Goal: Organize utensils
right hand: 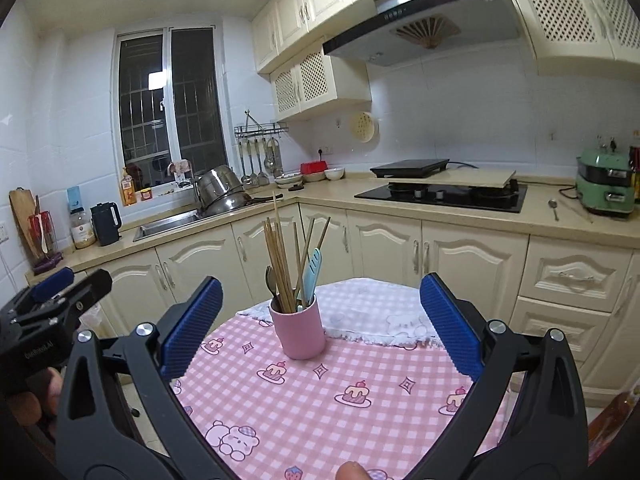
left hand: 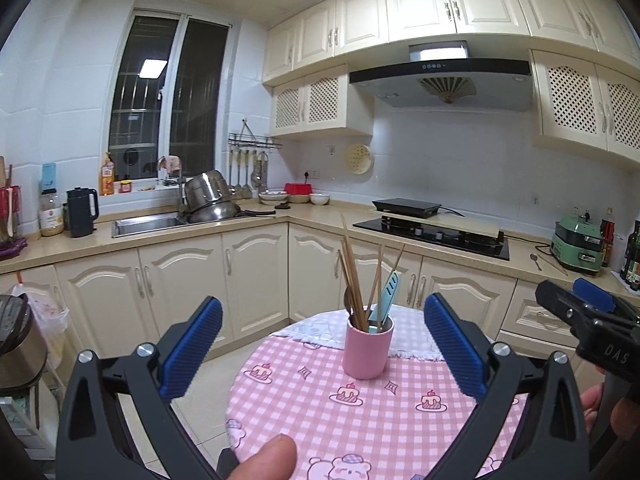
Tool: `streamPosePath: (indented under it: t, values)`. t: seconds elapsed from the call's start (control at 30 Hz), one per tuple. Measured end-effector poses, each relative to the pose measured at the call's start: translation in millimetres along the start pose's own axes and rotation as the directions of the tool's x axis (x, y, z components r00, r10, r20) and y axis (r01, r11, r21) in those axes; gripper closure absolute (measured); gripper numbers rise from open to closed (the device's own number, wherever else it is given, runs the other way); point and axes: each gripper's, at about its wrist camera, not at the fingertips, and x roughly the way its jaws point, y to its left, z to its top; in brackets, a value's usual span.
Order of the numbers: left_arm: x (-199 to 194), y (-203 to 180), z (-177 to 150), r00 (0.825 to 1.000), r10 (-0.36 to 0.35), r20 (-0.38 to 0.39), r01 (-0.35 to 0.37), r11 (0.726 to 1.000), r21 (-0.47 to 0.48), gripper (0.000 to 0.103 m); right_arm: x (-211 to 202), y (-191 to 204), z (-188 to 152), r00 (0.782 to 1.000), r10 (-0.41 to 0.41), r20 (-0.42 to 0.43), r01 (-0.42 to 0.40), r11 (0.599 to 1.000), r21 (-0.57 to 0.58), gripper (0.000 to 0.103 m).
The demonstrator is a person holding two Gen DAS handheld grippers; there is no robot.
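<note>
Cup (left hand: 365, 350) was plain pink. Tablecloth (left hand: 304, 408) – pink-and-white check, printed with cakes and bears. Smaller cloth (right hand: 360, 312) under it was white. Chopsticks (left hand: 352, 276) were light tan wood; sheathed knife (left hand: 385, 296) pale blue. Left gripper (left hand: 322, 344) and right gripper (right hand: 320, 326) – black frames, ribbed blue pads. Cabinets (left hand: 176, 280) were cream, countertop (left hand: 256, 224) beige. Hob (left hand: 432, 236) was black. Cooker (left hand: 578, 246) was mint green. Kettle (left hand: 82, 212) was dark.

Bright indoor light, sharp, fisheye edges warped.
</note>
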Motion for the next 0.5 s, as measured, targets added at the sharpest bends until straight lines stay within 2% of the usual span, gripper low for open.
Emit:
streamPosePath:
  t: [0.23,0.5]
  values:
    - [-22,5,0,1.000,0.004,-0.004,-0.004,1.000,-0.011,0.004,-10,20,-4,1.000,-0.006,0.012,0.007,0.999,-0.036,0.006]
    - [-26,9,0,1.000,0.011,-0.007,-0.011,1.000,-0.027,0.004,-12,23,-6,1.000,-0.004,0.010,0.004,0.999,-0.046,0.006]
